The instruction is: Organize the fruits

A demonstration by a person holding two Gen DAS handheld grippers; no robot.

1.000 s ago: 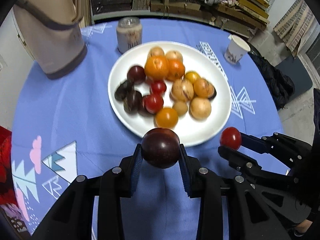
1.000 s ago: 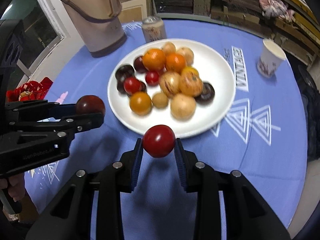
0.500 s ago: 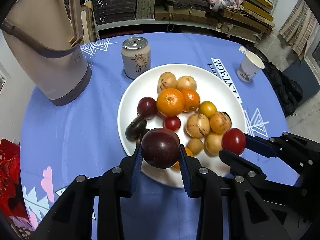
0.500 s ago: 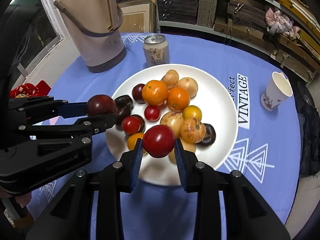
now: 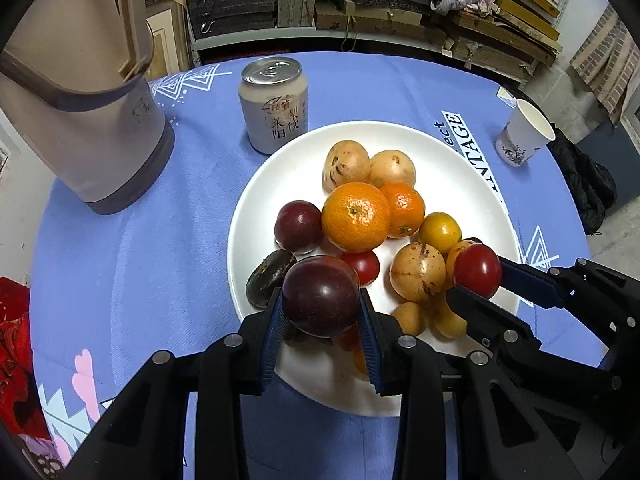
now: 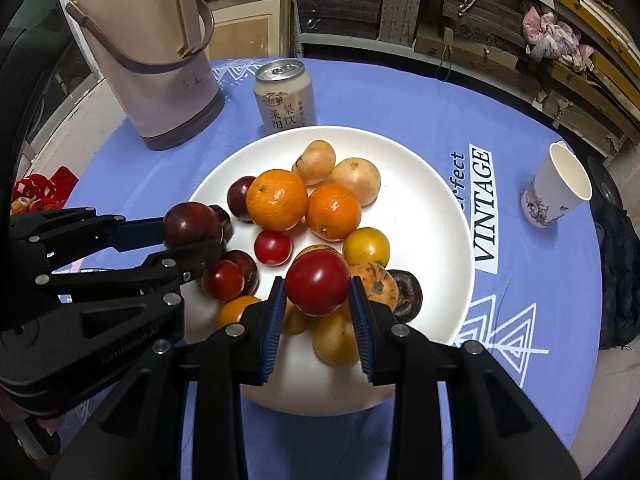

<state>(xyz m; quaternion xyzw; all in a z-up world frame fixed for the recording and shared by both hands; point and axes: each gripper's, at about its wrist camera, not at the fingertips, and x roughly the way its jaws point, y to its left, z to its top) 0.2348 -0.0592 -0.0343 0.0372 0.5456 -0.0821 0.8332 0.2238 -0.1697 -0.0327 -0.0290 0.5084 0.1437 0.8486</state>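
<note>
2 hand-held grippers hang over the near half of a white plate (image 5: 472, 152) at the middle of the worktop (image 5: 132, 264), which is covered in a blue printed cloth. The left hand-held gripper (image 5: 320, 332) pinches a dark purple plum (image 5: 320, 296) between its blue pads; the right hand-held gripper (image 6: 316, 320) pinches a red tomato (image 6: 317, 282) the same way. Both fruits are held above the plate, clear of the pile.

The plate holds the rest of the fruit, clustered at its centre and near side: 2 oranges (image 6: 277, 199) side by side, pale tan fruits behind them, another plum (image 5: 299, 226), small red tomatoes (image 6: 273, 247), yellow-orange ones and some dark wrinkled fruit.

A drink can (image 5: 273, 105) stands upright just beyond the plate's far rim. A beige thermos jug (image 6: 160, 60) stands towards the far left edge, and a paper cup (image 6: 558, 186) stands near the right edge, well apart from the plate; I cannot tell what it holds.
</note>
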